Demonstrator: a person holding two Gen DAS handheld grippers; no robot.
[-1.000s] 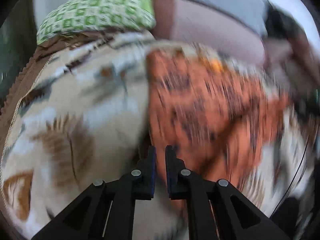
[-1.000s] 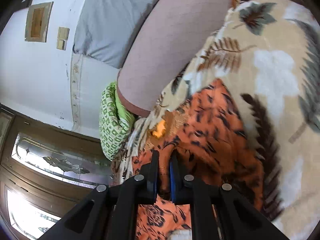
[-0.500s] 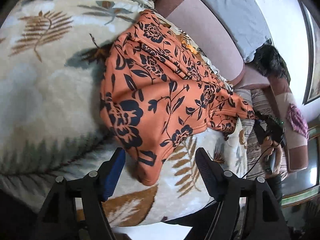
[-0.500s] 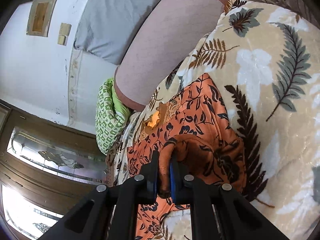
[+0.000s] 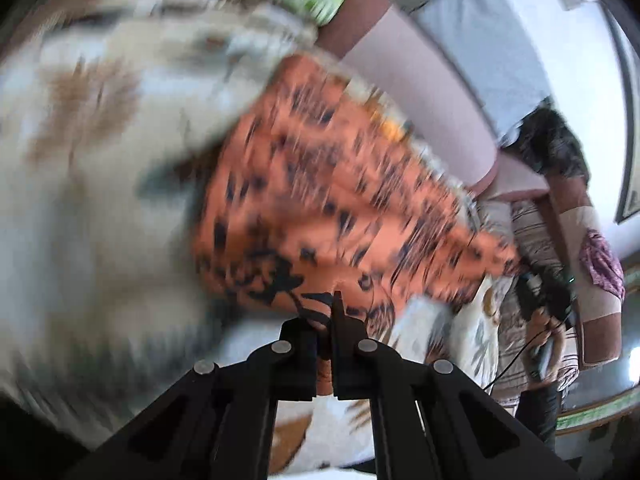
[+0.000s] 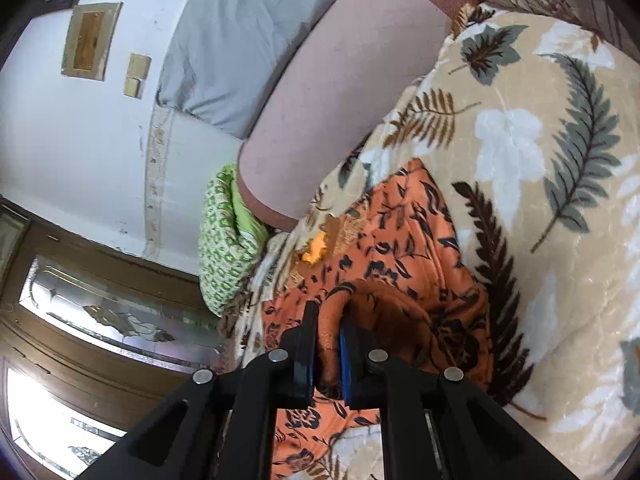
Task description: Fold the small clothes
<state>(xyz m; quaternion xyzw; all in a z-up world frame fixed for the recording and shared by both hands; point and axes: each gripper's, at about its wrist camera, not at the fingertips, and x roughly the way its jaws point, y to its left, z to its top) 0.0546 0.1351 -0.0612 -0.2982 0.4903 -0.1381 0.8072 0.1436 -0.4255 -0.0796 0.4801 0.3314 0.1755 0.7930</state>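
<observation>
An orange garment with a black flower print [image 5: 340, 208] lies on a cream leaf-patterned blanket [image 5: 100, 160]; the left wrist view is blurred by motion. My left gripper [image 5: 326, 320] is shut on the garment's near edge, with orange cloth pinched between its pads. In the right wrist view the same orange garment [image 6: 400, 248] spreads over the blanket [image 6: 560, 140]. My right gripper [image 6: 328, 332] is shut on a raised fold of the garment, which bunches up between the blue-padded fingers [image 6: 345, 344].
A pink-brown sofa back [image 6: 340, 100] and a grey cushion [image 6: 248, 40] rise behind the blanket. A green-and-white patterned cushion [image 6: 224, 240] sits at the sofa's end. A person's hand with a dark device [image 5: 544, 320] is at the right in the left wrist view.
My left gripper opened wide over the garment's corner half a second ago and has now shut on it. The right gripper kept its hold on the raised fold, nearly still.
</observation>
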